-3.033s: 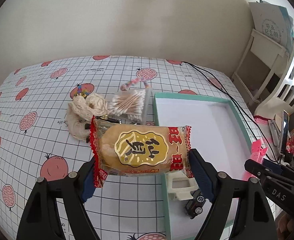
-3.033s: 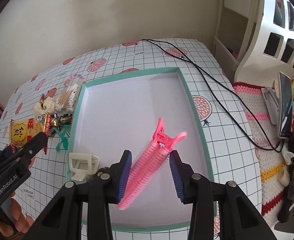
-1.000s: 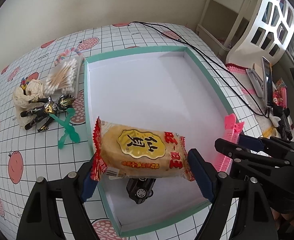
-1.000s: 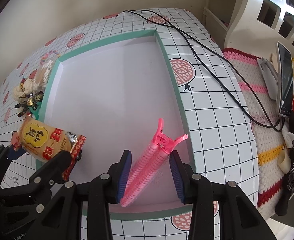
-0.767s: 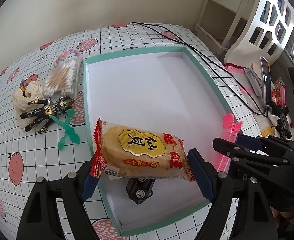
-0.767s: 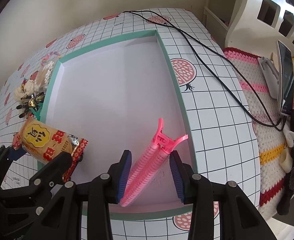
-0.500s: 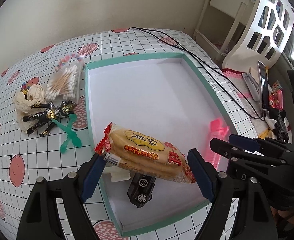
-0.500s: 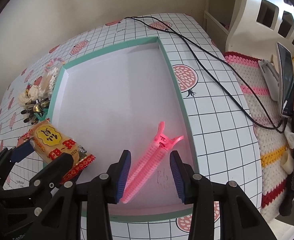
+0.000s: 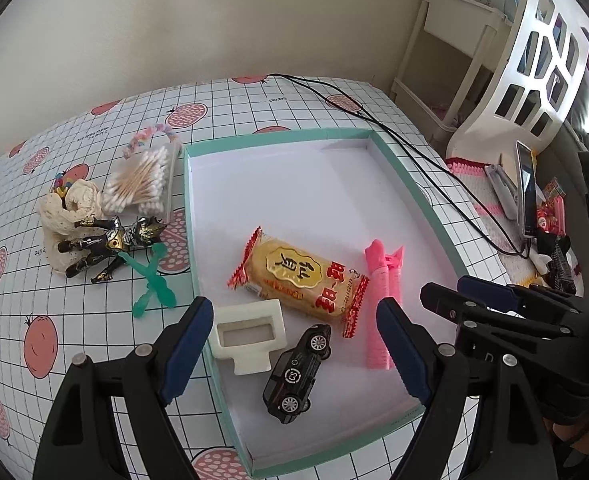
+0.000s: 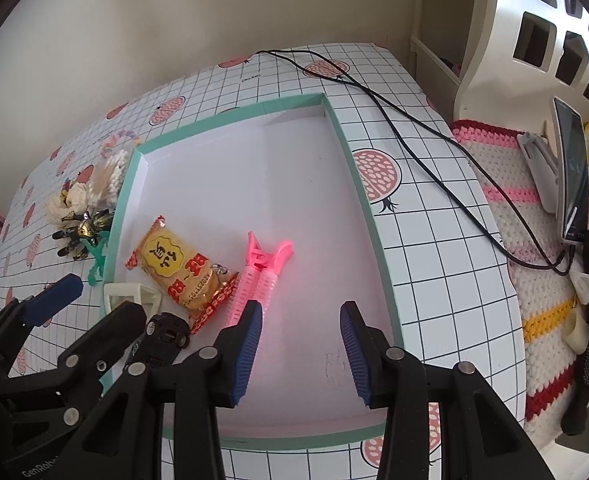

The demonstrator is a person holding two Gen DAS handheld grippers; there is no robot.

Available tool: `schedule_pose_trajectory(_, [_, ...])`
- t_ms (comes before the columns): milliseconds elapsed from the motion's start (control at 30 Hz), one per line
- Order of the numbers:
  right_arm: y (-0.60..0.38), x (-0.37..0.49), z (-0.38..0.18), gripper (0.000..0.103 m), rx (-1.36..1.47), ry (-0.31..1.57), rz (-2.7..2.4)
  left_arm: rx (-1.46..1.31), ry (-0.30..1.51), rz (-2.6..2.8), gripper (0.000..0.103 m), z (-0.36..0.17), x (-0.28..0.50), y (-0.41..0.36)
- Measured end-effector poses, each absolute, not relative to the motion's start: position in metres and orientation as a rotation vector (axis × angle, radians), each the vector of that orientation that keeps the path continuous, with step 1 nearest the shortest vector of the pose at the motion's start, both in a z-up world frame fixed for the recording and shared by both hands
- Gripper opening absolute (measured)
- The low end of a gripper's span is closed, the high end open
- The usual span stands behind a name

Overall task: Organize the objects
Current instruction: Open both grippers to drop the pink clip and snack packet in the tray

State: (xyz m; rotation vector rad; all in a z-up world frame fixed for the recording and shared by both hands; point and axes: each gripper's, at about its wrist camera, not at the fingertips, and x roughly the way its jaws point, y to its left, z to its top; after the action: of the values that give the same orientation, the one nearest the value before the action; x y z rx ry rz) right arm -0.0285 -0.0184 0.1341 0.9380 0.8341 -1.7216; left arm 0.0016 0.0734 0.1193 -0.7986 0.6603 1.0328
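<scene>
Inside tray (image 9: 414, 184), yellow snack pack (image 9: 300, 278), red-crimped ends

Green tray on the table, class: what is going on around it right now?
A person is sorting items into the tray with two handheld grippers. The left gripper and right gripper are open and empty above it. Inside lie a snack pack, pink hair clip, toy car and white holder.

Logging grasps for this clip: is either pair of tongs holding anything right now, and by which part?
Nothing is held. The left tongs and right tongs are open; the snack packet and pink hair clip lie in the tray.
</scene>
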Motion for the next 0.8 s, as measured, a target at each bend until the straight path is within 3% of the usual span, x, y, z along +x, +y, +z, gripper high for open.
schedule_pose_trajectory(233, [-0.018,-0.026,0.132,0.044,0.944,0.834,-1.728,-0.840,0.604,1.117,0.085,0.119,-0.013,0.077])
schedule_pose_trajectory(367, [-0.019,-0.024,0.132,0.058,0.941,0.836,-1.739,-0.869,0.580,1.179,0.094,0.117,-0.024,0.080])
schedule_pose_trajectory(800, [-0.021,-0.019,0.130,0.080,0.922,0.843,-1.759,-0.984,0.562,1.297,0.095,0.102,-0.049,0.086])
